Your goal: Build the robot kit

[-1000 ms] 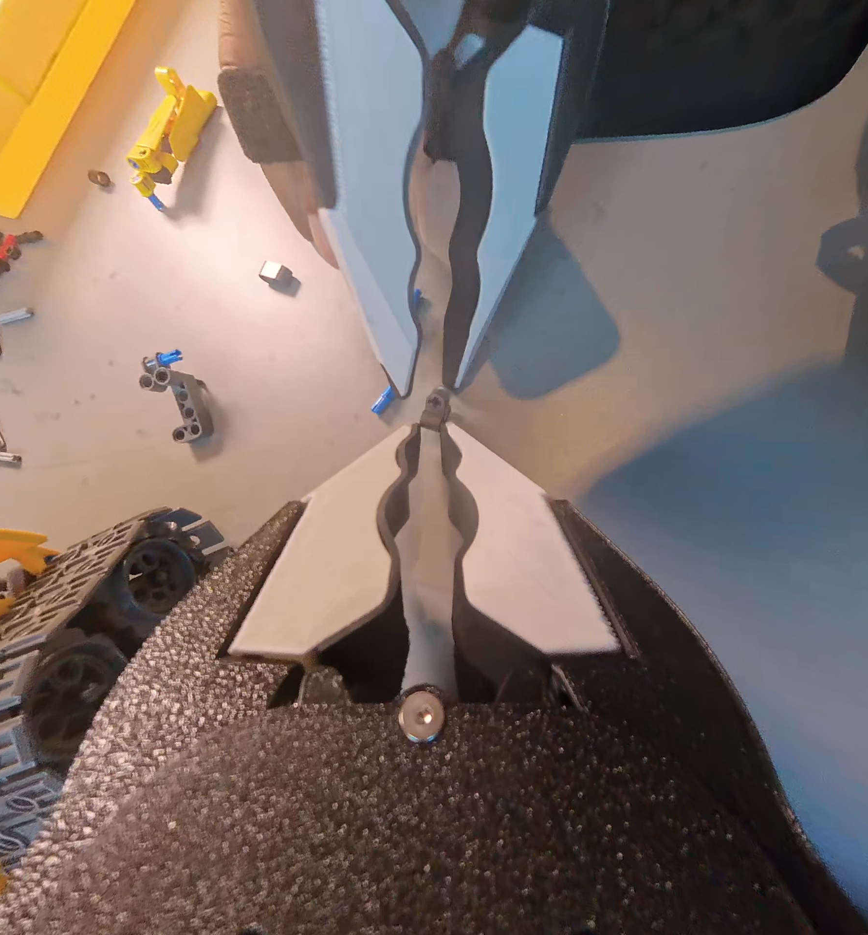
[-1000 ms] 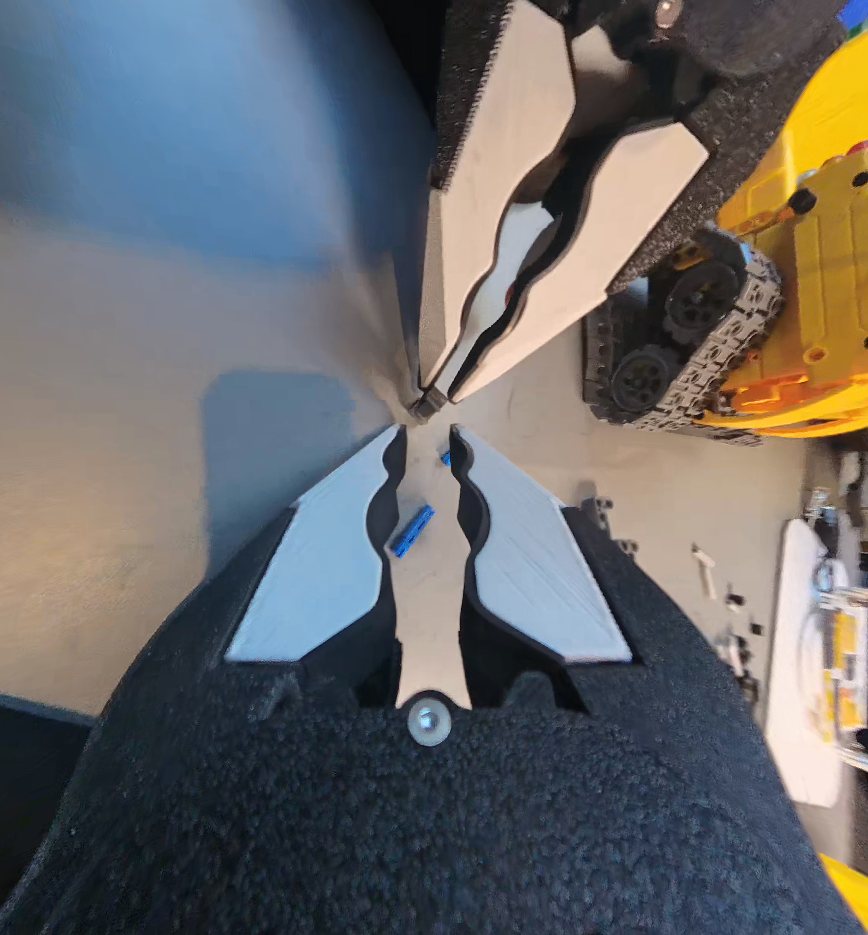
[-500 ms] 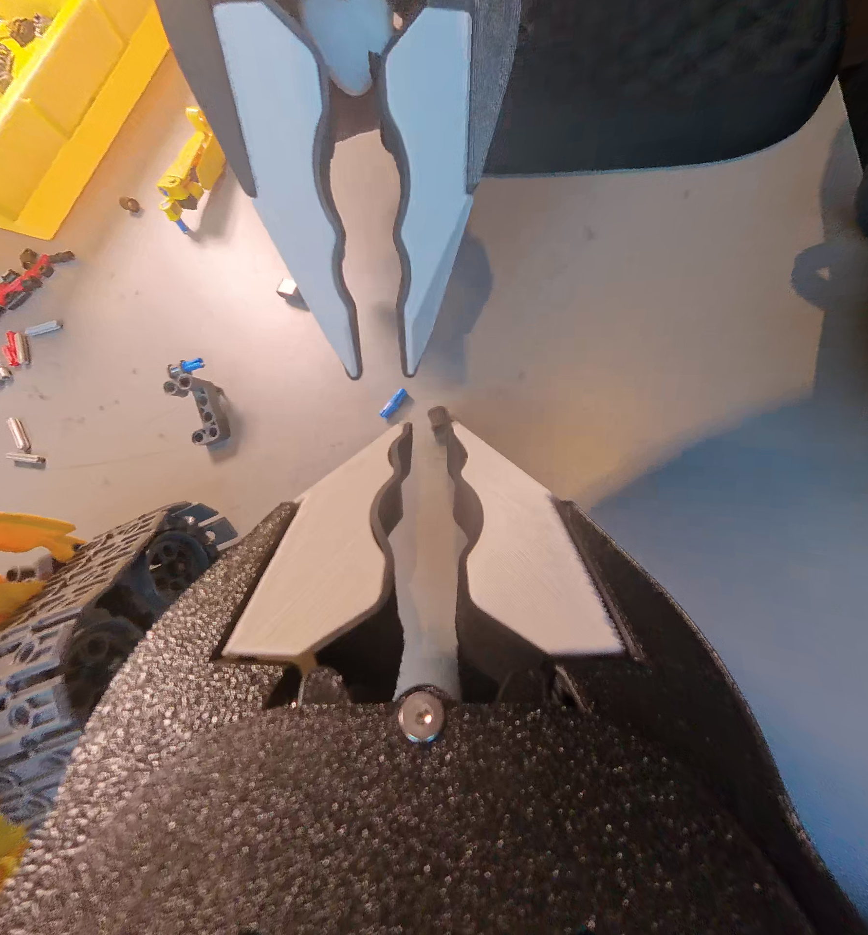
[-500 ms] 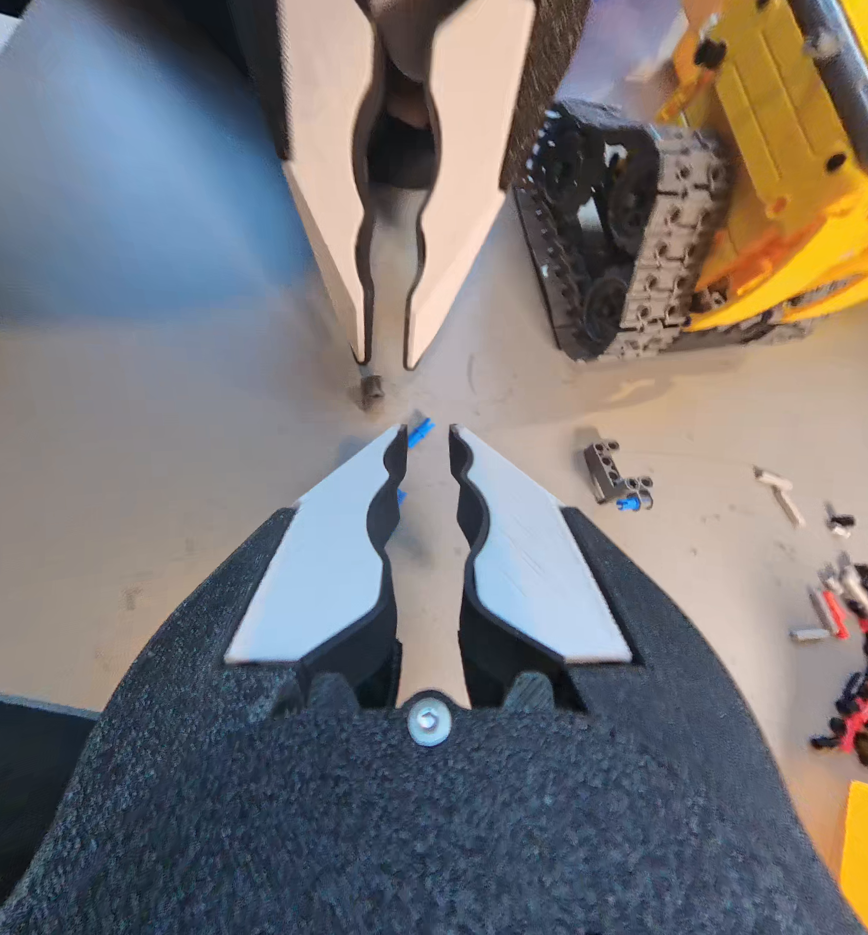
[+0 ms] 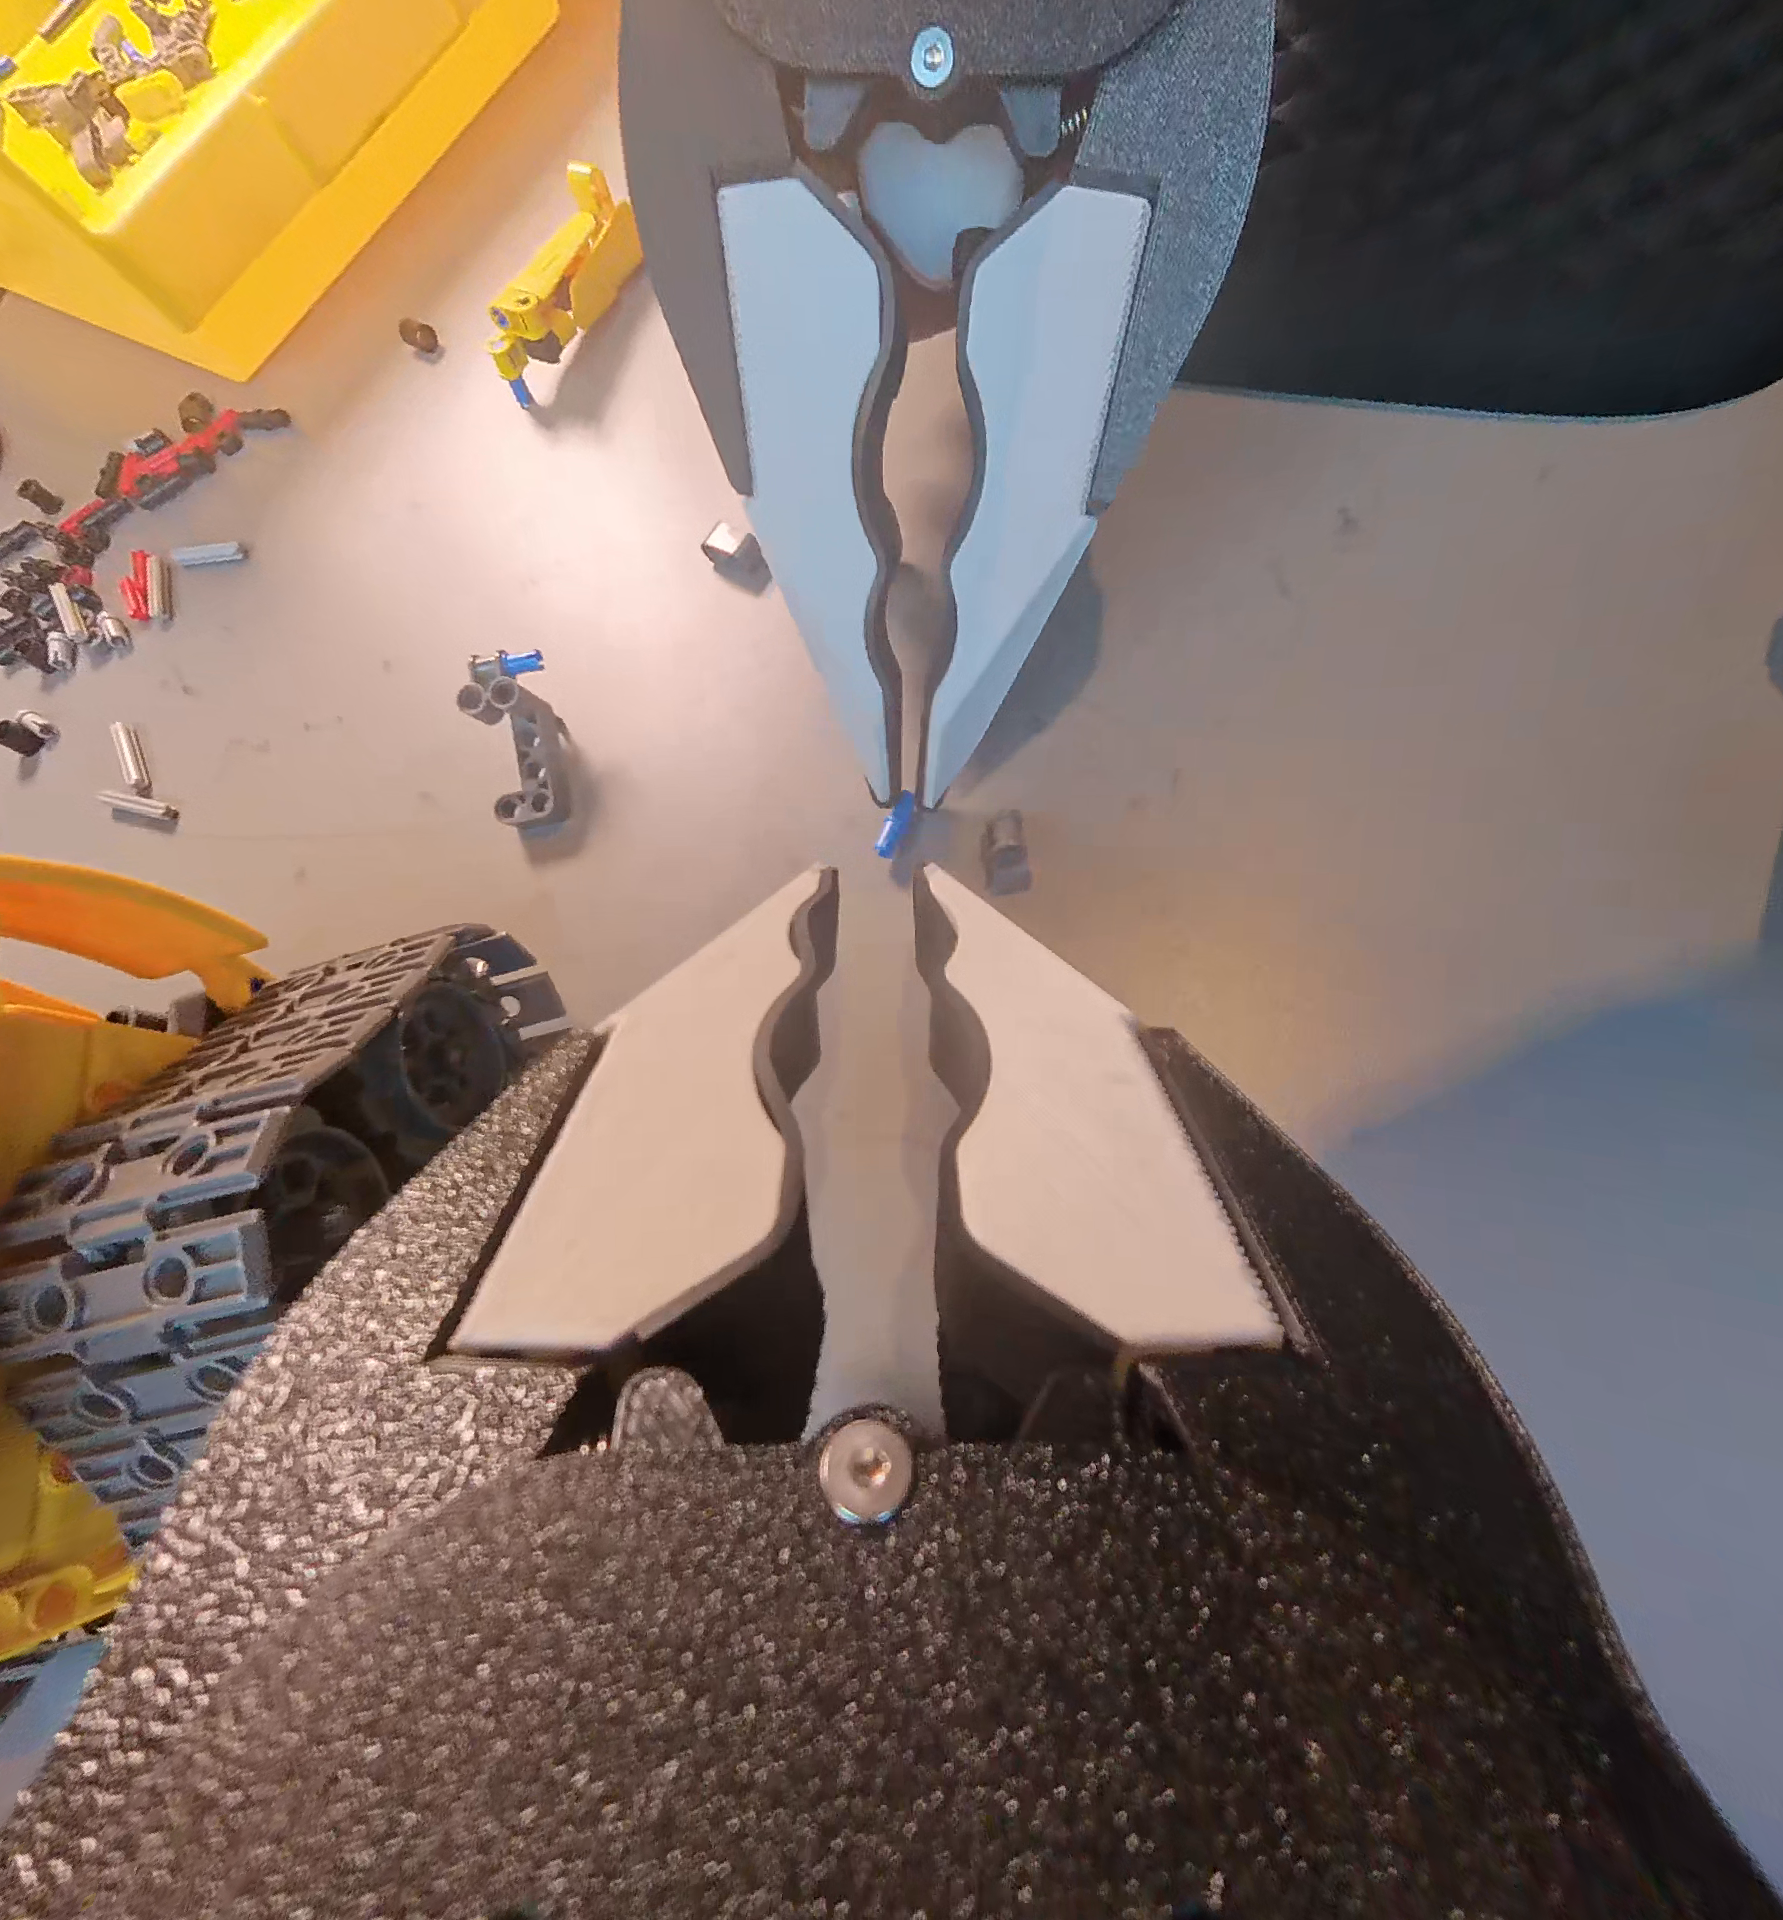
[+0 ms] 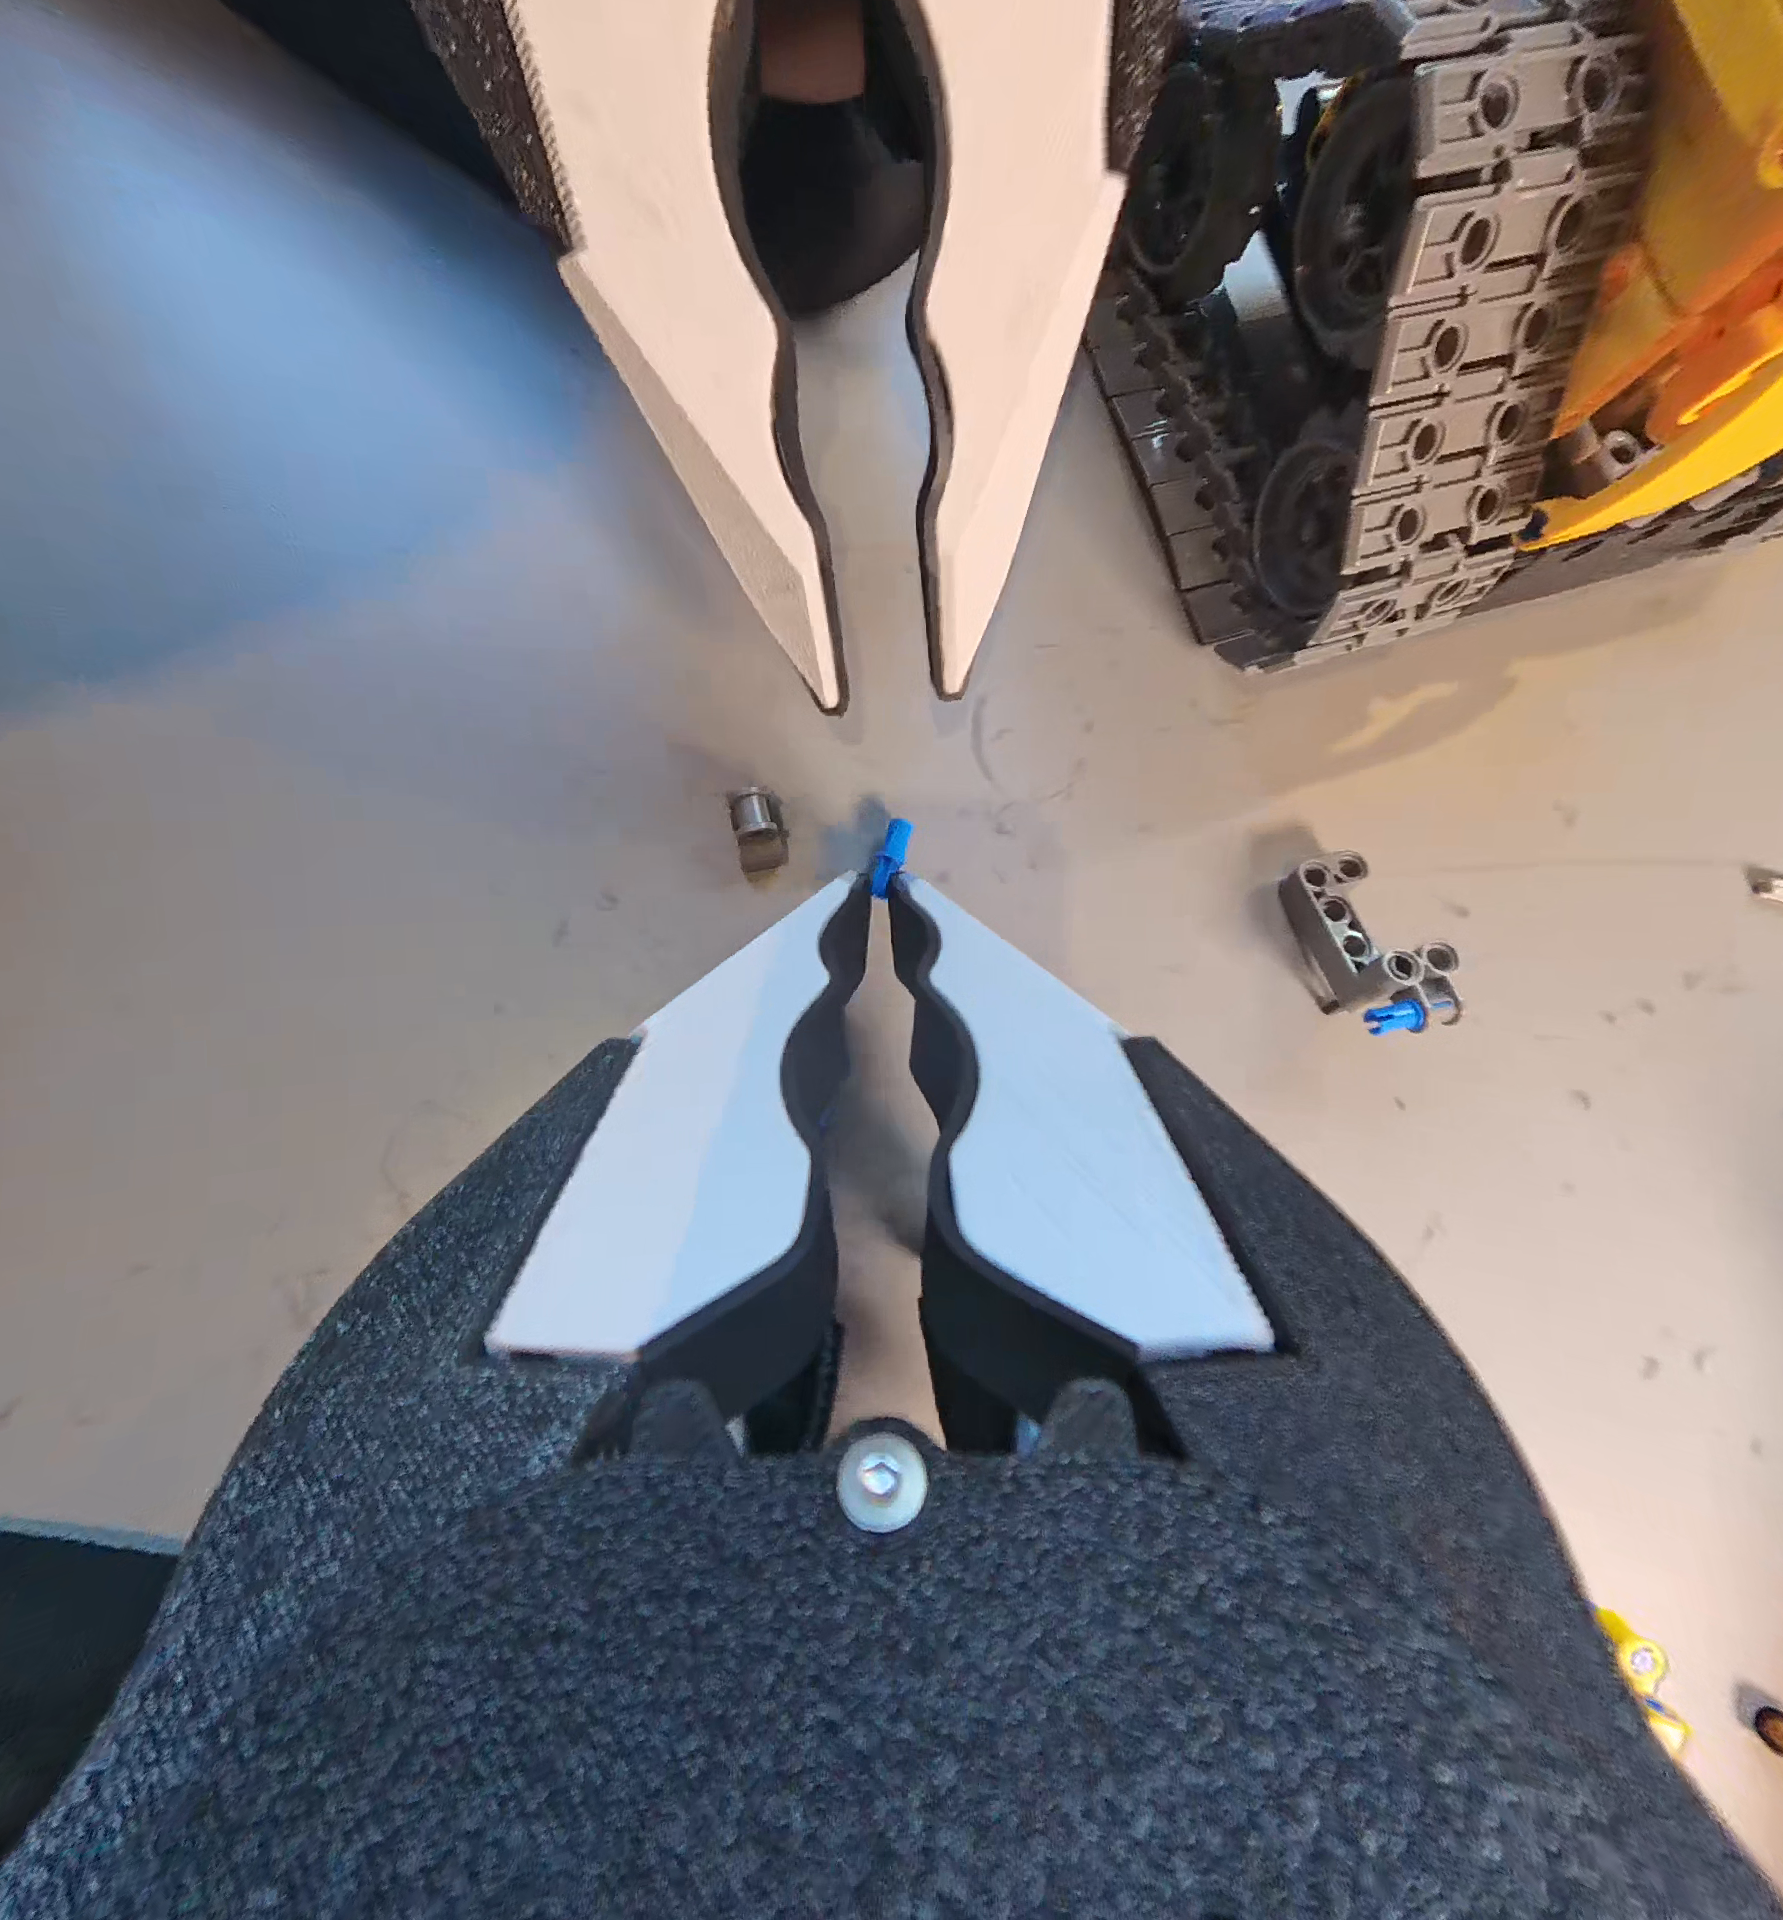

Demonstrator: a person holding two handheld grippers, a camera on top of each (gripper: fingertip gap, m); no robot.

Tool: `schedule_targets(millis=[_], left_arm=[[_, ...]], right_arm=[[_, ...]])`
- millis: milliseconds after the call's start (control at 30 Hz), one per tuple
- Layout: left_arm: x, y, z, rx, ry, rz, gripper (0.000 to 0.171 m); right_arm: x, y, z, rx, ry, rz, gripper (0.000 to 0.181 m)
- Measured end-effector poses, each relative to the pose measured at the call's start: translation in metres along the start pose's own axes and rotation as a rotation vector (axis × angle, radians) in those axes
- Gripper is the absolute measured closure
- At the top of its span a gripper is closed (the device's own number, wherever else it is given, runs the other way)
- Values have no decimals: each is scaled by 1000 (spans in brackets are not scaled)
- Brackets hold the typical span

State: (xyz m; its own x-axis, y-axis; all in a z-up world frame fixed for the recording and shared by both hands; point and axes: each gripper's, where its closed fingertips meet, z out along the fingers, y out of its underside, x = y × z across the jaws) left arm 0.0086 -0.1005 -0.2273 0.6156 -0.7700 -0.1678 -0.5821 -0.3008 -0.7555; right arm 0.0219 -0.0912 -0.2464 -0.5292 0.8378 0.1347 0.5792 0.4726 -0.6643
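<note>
While the right gripper [image 6: 874,881] pinches a small blue pin [image 6: 889,854] at its fingertips, the left gripper [image 5: 871,883] faces it tip to tip with its jaws spread a little and nothing between them.

The pin sticks out past the tips of the right gripper, over the bare middle of the table [image 6: 347,935], and points into the gap between the two grippers. A small dark grey bush [image 6: 755,826] lies on the table just beside the pin. A grey angled beam with a blue pin in it [image 6: 1360,940] lies apart from them, out in the open part of the table. The yellow tracked vehicle [image 6: 1438,312] stands beside the left gripper. Toward a far corner sits a yellow parts tray [image 5: 191,156], with loose black, red and grey pieces [image 5: 87,582] scattered near it and a small yellow assembly [image 5: 565,281] close by.
</note>
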Motion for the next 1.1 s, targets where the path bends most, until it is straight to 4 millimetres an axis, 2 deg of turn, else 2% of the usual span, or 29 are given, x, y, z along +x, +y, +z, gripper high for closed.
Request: schedule_targets(millis=[67, 167, 233, 300, 400, 467, 567, 767, 1000, 1100], left_arm=[[-1, -1, -1, 6, -6, -5, 159], [-8, -13, -9, 89, -18, -61, 158], [-15, -31, -23, 217, -15, -131, 156], [-12, -58, -41, 402, 61, -210, 155], [-9, -83, -61, 595, 142, -279, 159], [-11, -91, -68, 665, 164, -320, 166], [-14, -94, -73, 718, 198, -379, 169], [-13, -90, -69, 685, 224, -403, 169], [-15, -89, -70, 715, 329, -532, 169], [-18, -88, -73, 741, 372, -592, 169]], right_arm=[[4, -8, -5, 57, 27, -19, 178], [9, -36, -25, 237, 99, -90, 178], [11, -59, -43, 388, 144, -118, 178], [11, -79, -60, 532, 173, -103, 178], [8, -98, -77, 688, 176, -67, 178], [8, -103, -82, 725, 203, -70, 178], [10, -104, -84, 729, 244, -94, 178], [8, -100, -74, 663, 272, -137, 178], [12, -100, -79, 667, 318, -162, 180], [11, -102, -83, 669, 356, -222, 168]])
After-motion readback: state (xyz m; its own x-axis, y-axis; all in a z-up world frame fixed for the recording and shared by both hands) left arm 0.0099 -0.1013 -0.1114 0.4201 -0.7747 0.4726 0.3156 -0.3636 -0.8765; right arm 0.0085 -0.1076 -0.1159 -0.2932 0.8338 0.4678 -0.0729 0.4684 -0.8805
